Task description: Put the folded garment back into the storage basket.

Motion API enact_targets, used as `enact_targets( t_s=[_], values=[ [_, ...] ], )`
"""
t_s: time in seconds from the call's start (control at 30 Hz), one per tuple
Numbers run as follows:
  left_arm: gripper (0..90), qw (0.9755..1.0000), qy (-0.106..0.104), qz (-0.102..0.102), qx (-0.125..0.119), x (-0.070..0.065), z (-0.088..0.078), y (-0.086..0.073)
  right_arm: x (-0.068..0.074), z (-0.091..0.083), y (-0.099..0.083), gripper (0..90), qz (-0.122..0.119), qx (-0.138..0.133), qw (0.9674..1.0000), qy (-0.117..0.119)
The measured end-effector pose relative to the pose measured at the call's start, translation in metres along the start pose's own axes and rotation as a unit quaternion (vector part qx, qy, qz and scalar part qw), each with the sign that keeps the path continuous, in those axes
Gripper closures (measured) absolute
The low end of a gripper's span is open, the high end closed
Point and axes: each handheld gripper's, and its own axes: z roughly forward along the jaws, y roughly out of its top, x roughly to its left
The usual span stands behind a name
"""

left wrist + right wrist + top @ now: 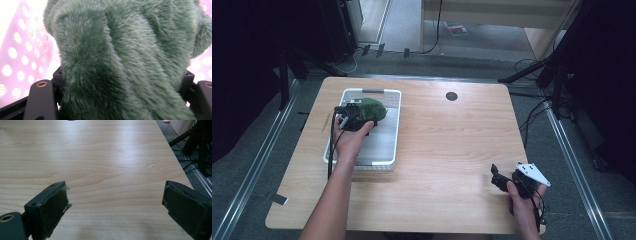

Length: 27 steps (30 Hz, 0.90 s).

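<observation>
**Green plush cloth in the left tongs over the basket; right tongs wide over bare table**

A white perforated basket (395,131) sits on the left half of the wooden table (447,145), its long side running near to far. At the far end of the basket lies a dark green fluffy cloth (373,108), bunched into a mound. The left gripper (353,116) is held by the left hand (350,138) just at the near-left edge of that mound, touching it.

In the left gripper view the green cloth (120,57) fills the space between the two black jaws, which stand on either side of it at the bottom corners; the pile bulges up and over them, and the jaws press against the fabric from both sides, so the tongs are closed on the cloth. Behind it the holed wall of the basket (22,57) shows pale.

The right gripper (497,177) rests low at the near-right of the table, well apart from the basket and cloth, gripped by the right hand (524,202). In its own view the right gripper (116,202) has its padded jaws spread wide with only wood grain between them, and a few green fibres cling to the left pad (56,205)
</observation>
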Motion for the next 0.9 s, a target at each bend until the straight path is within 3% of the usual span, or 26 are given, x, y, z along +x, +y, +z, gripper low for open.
enact_targets(
  t_s=[0.27,0.5,0.63,0.9],
  values=[
    [22.9,0.9991,0.005,0.015,0.040,-0.004,0.006,0.001,0.000,0.000,0.000,6.6,-0.001,0.001,1.0000,-0.001],
    [9.2,0.9988,-0.005,0.013,0.048,-0.006,0.005,0.003,0.000,0.000,0.000,6.6,-0.002,0.002,1.0000,-0.003],
    [2.5,0.9992,-0.018,0.009,0.035,-0.007,-0.002,0.006,0.000,0.001,0.000,6.5,-0.002,0.007,1.0000,-0.003],
    [0.7,0.9988,-0.048,0.011,-0.005,-0.011,-0.021,0.008,0.000,0.001,0.000,6.1,-0.002,0.012,0.9999,-0.003]
  ],
)
